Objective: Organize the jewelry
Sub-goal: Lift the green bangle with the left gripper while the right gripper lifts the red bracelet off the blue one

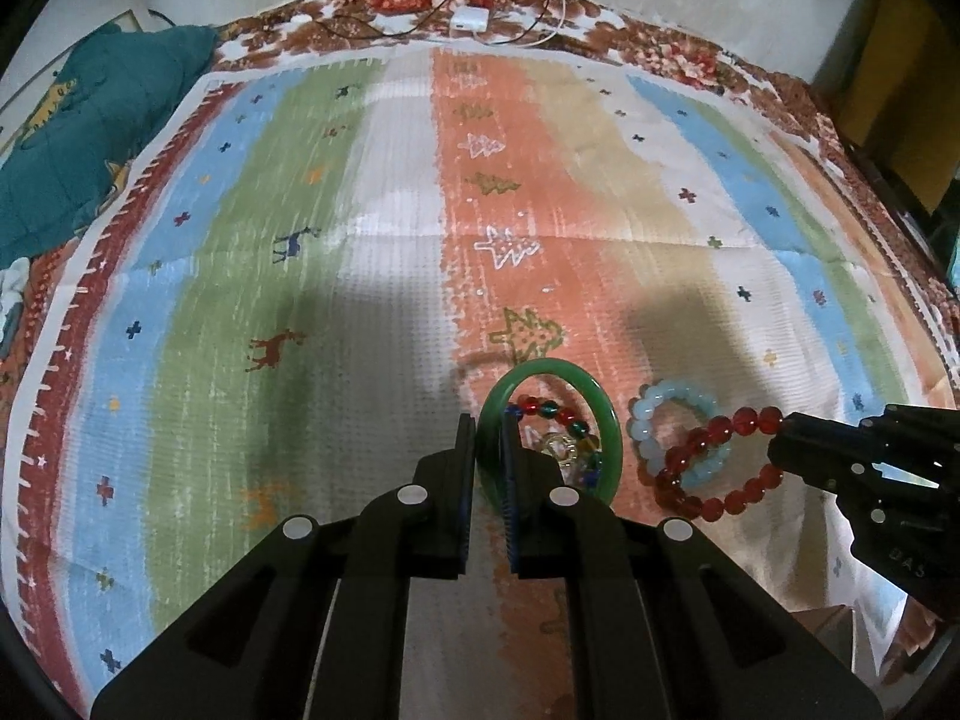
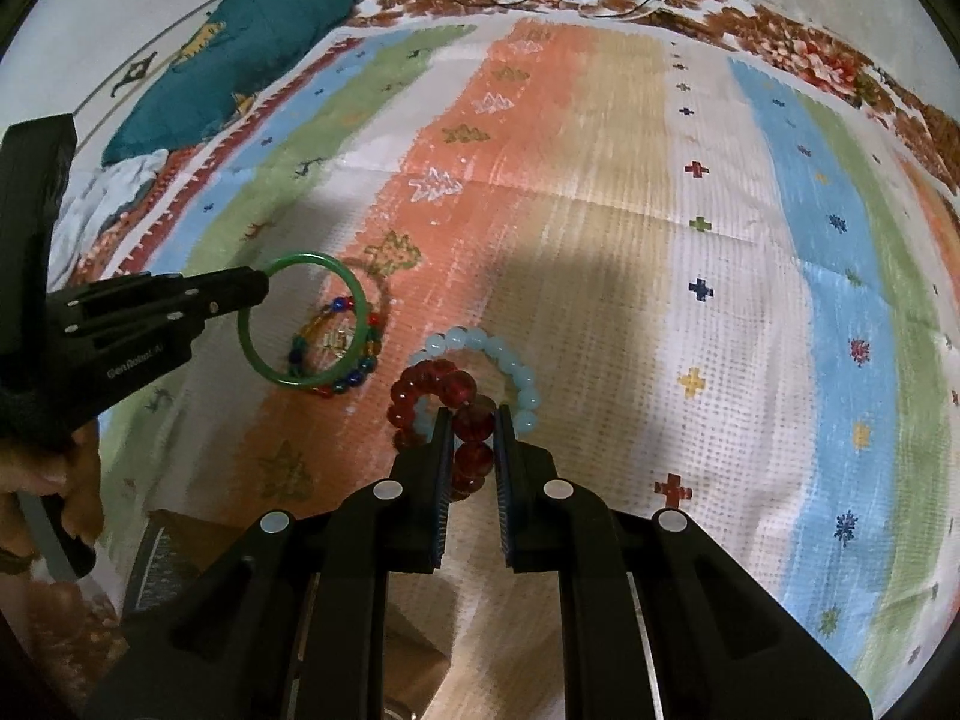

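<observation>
Left wrist view: my left tool is clamped on the near rim of a green bangle, which stands up on edge in the pads above a striped mat spread on a bed. Through the ring I see a mixed-bead bracelet lying on the mat beneath it, apart from the bangle as far as I can tell. To its right a pale blue bracelet lies flat, and a red bracelet hangs across it from my right tool, which comes in from the right edge.

The bangle looks rigid, smooth and glassy. I judge it slippery and breakable if dropped, so a firm pinch across the rim is the right hold. The beaded pieces are strung and floppy: light, but they sag and swing, so they are best taken by a single bead.

Right wrist view: my right tool is closed on one dark red bead of the red bracelet; the loop droops ahead of the tips, over the pale blue bracelet on the mat. I cannot tell whether the two touch. At left my left tool, held in a hand, grips the bangle by its rim, with the mixed-bead bracelet partly seen through it.
</observation>
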Demonstrator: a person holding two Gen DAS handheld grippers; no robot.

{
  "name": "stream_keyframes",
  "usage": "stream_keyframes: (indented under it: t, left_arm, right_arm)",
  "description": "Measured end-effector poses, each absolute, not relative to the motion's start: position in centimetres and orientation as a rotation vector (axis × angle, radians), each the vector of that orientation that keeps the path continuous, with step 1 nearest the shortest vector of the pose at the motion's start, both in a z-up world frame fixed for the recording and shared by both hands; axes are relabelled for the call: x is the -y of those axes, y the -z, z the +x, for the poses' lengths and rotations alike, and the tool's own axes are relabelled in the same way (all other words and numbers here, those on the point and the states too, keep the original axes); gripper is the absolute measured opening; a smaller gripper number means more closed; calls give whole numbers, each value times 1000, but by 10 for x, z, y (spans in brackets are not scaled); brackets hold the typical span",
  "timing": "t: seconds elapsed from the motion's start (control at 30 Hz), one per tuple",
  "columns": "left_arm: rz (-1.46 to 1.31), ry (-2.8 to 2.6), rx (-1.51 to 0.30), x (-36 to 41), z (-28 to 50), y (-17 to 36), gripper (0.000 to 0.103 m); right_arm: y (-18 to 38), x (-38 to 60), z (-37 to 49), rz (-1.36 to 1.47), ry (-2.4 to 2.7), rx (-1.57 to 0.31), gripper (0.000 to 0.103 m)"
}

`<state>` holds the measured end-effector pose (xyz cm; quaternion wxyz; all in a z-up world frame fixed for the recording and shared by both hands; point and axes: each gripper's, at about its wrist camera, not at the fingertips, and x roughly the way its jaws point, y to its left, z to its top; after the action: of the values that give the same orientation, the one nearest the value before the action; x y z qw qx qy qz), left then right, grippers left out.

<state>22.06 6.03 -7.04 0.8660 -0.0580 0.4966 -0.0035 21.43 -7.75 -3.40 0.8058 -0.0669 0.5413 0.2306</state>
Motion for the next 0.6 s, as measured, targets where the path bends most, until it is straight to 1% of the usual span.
stream_keyframes:
  t: [0.6]
  left_arm:
    - [-139, 4, -1019, -61, 207, 60, 8]
  right_arm:
    - [12, 80, 199, -156, -497, -1100, 14]
